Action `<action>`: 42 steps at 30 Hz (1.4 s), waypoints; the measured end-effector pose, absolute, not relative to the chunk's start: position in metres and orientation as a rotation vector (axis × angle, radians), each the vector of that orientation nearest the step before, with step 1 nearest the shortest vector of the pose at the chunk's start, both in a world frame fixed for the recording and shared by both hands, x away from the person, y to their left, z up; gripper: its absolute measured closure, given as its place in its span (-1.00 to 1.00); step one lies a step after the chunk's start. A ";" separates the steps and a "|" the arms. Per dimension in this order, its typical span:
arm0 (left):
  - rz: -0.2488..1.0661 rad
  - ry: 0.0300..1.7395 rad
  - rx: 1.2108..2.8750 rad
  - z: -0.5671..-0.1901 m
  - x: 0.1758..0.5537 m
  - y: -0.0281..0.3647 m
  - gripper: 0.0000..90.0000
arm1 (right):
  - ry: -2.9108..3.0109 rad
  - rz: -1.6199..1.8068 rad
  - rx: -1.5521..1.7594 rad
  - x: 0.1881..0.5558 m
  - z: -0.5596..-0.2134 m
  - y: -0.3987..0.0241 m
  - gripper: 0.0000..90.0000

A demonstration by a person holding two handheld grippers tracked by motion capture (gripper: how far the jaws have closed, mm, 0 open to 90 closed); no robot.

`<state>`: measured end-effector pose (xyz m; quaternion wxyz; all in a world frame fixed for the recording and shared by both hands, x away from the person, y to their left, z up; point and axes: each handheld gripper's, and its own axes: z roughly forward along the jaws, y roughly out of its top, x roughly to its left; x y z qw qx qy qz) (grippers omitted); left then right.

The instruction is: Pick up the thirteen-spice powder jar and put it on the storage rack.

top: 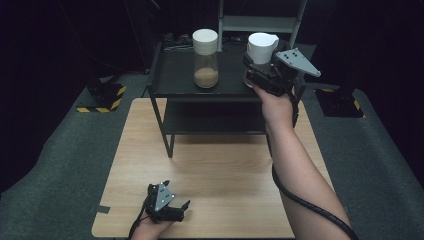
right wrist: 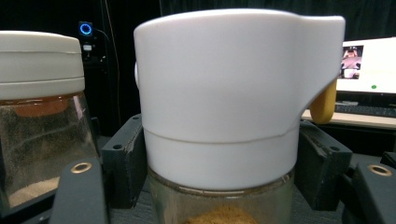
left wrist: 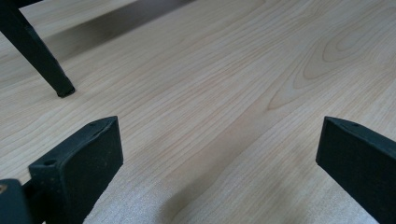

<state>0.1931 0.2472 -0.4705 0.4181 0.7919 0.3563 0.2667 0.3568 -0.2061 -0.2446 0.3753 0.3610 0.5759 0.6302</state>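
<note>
1. From above, the right gripper [top: 257, 70] is up at the black shelf rack [top: 175, 85], at its right end, wrapped around a glass jar with a white spouted lid [top: 261, 47]. That jar stands on the top shelf, close to the shelf's right edge.
2. The right gripper view gives what the overhead cannot: the white lid [right wrist: 233, 93] looms large, brown powder sits low in the glass, and a black pad stands on each side of the jar just under the lid. The jaws are narrow and clamped on the jar's glass neck.
3. That same view catches a lit monitor [right wrist: 369, 65] on a desk behind the rack, off to the right.
4. A second jar with a flat white lid [top: 205, 57] stands on the top shelf to the left of the held one, apart from it, with brown powder at its bottom. In the right gripper view it sits at the left [right wrist: 39, 107].
5. Down at the near edge of the wooden table [top: 225, 170], the left gripper [top: 175, 202] rests low. Its own view shows the jaws spread wide over bare wood, nothing between them, with one rack leg [left wrist: 39, 56] ahead at the left.
6. Room to move: the table between the rack legs and the near edge lies open; the held jar has little margin on the shelf's right.
</note>
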 end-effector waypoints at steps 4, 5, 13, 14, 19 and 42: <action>0.669 0.893 1.988 -0.470 0.193 0.247 -0.98 | 1.478 1.616 0.930 0.357 -0.244 -0.207 -0.38; 0.669 0.893 1.988 -0.470 0.193 0.247 -0.98 | 1.479 1.617 0.934 0.357 -0.243 -0.207 -0.41; 0.669 0.894 1.988 -0.470 0.193 0.247 -0.98 | 1.478 1.609 0.993 0.354 -0.239 -0.203 -1.00; 0.669 0.895 1.989 -0.470 0.193 0.247 -0.98 | 1.473 1.611 0.986 0.352 -0.240 -0.203 -1.00; 0.673 0.894 1.991 -0.470 0.193 0.246 -0.98 | 1.459 1.606 0.995 0.345 -0.240 -0.204 -1.00; 0.675 0.894 1.998 -0.470 0.193 0.245 -0.98 | 1.469 1.640 0.924 0.300 -0.248 -0.224 -1.00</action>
